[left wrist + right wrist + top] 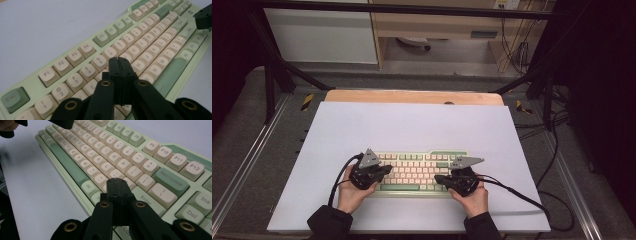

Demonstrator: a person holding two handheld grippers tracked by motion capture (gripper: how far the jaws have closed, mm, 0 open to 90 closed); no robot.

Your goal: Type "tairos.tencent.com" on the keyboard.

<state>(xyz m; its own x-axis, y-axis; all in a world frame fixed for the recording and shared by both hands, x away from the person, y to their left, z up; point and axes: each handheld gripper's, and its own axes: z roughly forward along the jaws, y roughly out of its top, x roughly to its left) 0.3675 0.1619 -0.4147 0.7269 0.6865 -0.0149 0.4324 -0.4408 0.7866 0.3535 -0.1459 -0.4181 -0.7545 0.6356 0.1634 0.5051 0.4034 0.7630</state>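
The white mat carries the green-and-cream keyboard at its near middle (right in front of you). Your left gripper and right gripper hang over its two ends, jaws clenched on nothing. No key looks pressed yet; the typing lies ahead.

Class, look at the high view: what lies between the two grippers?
The keyboard's middle rows of cream keys span the gap between left gripper and right gripper.

white mat on wooden table
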